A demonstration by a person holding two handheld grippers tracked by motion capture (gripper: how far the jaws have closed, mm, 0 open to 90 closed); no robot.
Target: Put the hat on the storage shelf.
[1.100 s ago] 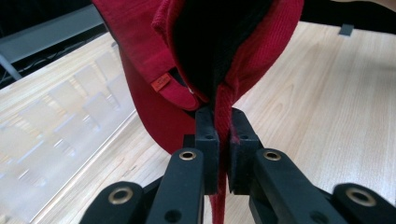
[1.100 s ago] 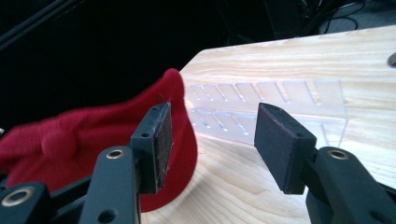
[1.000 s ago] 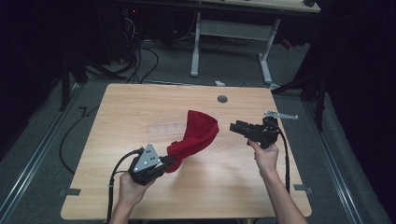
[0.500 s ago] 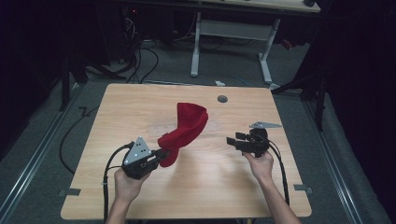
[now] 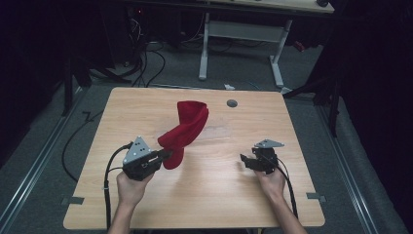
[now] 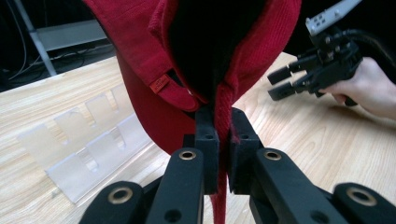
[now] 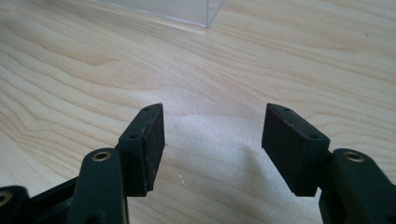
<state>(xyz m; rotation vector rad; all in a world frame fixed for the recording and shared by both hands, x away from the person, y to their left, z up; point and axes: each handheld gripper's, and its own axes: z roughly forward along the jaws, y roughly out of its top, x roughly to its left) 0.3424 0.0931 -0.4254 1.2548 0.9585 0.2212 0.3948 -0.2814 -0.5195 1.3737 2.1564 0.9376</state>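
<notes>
My left claw (image 6: 218, 140) clenches one red cloth (image 5: 187, 129). My right claw (image 7: 212, 140) has just been opening, nothing between its jaws; one clear tray (image 6: 88, 140) sits beside the cloth.

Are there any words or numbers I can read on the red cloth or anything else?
None can be read. The small orange tag sewn on the red cloth bears marks too small and blurred to make out. The left gripper, the table and the clear plastic tray carry no writing.
</notes>
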